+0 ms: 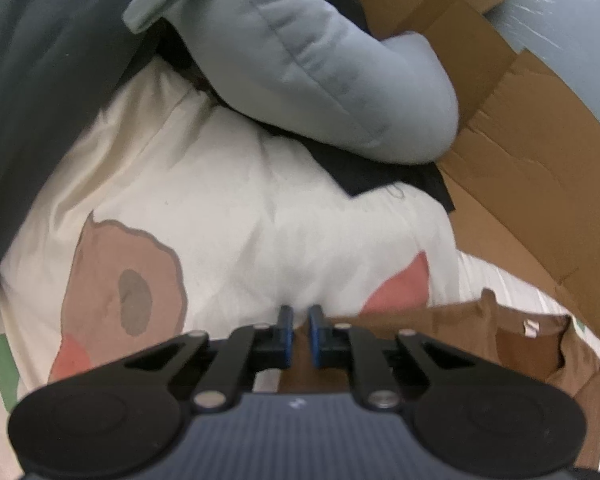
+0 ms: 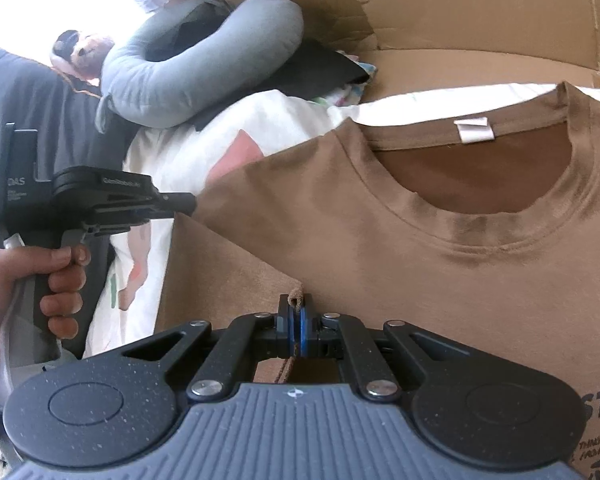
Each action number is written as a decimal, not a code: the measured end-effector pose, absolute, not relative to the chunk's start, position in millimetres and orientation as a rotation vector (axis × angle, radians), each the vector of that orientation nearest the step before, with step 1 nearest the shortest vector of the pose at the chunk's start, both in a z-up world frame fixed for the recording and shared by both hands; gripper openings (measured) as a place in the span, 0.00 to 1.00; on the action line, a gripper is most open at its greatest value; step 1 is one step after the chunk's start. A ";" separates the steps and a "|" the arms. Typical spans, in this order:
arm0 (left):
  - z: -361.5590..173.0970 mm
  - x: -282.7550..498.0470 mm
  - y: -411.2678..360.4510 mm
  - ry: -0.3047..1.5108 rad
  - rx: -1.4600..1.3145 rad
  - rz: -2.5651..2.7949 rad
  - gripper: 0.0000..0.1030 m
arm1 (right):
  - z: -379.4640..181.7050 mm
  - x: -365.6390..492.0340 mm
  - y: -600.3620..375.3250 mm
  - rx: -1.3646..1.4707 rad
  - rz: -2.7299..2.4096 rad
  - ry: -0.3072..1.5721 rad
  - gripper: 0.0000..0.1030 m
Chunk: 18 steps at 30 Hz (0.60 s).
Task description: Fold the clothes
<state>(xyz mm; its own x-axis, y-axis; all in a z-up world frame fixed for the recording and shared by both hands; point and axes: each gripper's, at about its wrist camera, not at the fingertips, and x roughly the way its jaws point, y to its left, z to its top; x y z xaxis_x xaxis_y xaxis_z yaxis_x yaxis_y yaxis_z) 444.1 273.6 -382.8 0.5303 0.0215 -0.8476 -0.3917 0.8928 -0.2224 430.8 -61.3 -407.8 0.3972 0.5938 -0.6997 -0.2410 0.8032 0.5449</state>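
Note:
A brown T-shirt [image 2: 420, 248] lies face up on a white printed bedsheet [image 2: 268, 124], its round collar [image 2: 476, 220] and white label [image 2: 473, 130] towards the far side. My right gripper [image 2: 297, 316] is shut on a small fold of the shirt, and a loop of brown fabric pokes up between its blue pads. To the left, a person's hand [image 2: 28, 280] holds my left gripper [image 2: 192, 202], whose tip meets the shirt's sleeve edge. In the left wrist view the left gripper [image 1: 301, 320] has its jaws nearly together at the edge of the T-shirt [image 1: 520, 344], with brown fabric running under them.
A grey-blue curved pillow [image 1: 320, 60] lies on dark cloth at the far side of the bedsheet [image 1: 220, 200]. Cardboard [image 1: 520, 140] lines the right and far edges. A dark garment [image 1: 40, 80] covers the left side. A plush toy [image 2: 84, 54] sits behind the pillow [image 2: 204, 40].

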 end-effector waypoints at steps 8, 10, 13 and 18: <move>-361.2 425.7 283.6 0.940 -0.441 0.269 0.07 | -425.6 432.4 -54.6 0.374 0.516 1.084 0.01; -357.5 418.3 284.2 0.947 -0.436 0.248 0.06 | -425.6 432.6 -54.3 0.376 0.517 1.082 0.01; -357.1 410.6 283.1 0.958 -0.451 0.204 0.13 | -425.8 434.6 -53.4 0.382 0.518 1.081 0.02; -361.1 410.7 264.7 0.968 -0.361 0.175 0.24 | -424.8 436.9 -51.3 0.378 0.520 1.079 0.02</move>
<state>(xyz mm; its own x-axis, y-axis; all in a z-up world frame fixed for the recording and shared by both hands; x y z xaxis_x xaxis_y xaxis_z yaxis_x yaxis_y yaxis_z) 410.7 264.7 -361.1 0.5590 -0.0146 -0.8291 -0.3040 0.9266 -0.2213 436.9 -51.3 -424.8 0.3718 0.5719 -0.7312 -0.2152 0.8193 0.5314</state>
